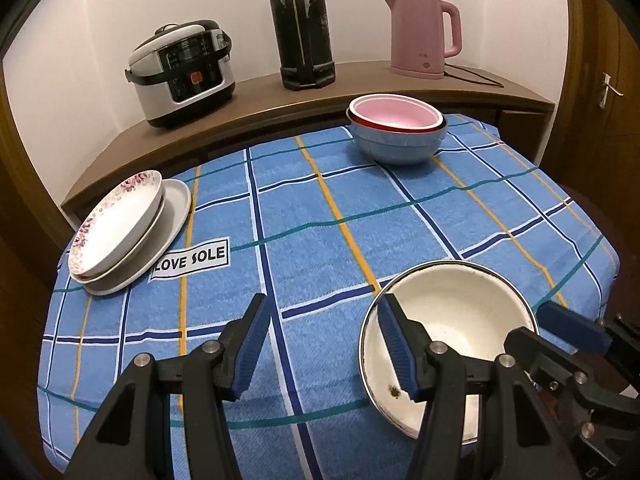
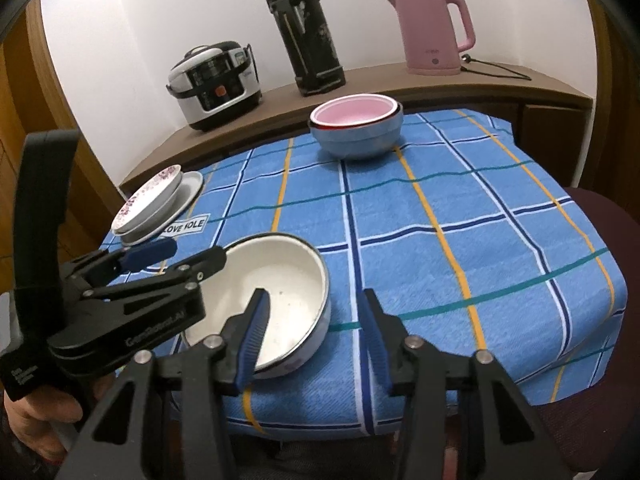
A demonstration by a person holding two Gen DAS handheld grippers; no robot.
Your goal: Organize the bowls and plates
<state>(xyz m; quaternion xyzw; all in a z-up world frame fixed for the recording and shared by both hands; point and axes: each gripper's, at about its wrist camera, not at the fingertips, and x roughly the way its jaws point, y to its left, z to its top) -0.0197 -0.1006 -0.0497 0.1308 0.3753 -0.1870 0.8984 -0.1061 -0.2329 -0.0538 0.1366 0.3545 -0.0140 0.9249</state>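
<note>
A white enamel bowl with a thin dark rim (image 1: 456,320) is seen near the front edge of a table covered by a blue checked cloth with orange, teal and navy stripes (image 1: 320,216). Its wall is straddled by the right gripper (image 2: 316,332), one blue-padded finger inside the bowl and the other outside over the cloth; the jaws are parted and no pad is seen pressing on the rim. The left gripper (image 1: 324,344) is held open as well, one finger above the near inner wall of the bowl and the other over bare cloth, nothing being clamped. Toward the far edge of the cloth, a pink plastic bowl (image 1: 394,112) is nested in a red one inside a pale blue bowl (image 1: 400,144). At the left edge, a floral-rimmed white deep plate (image 1: 116,224) is stacked, tilted, on plain white plates (image 1: 176,212). Behind the table, a wooden counter (image 1: 256,96) is occupied by a white and black rice cooker (image 1: 182,72), a tall black thermos (image 1: 300,24) and a pink electric kettle (image 1: 422,34).
</note>
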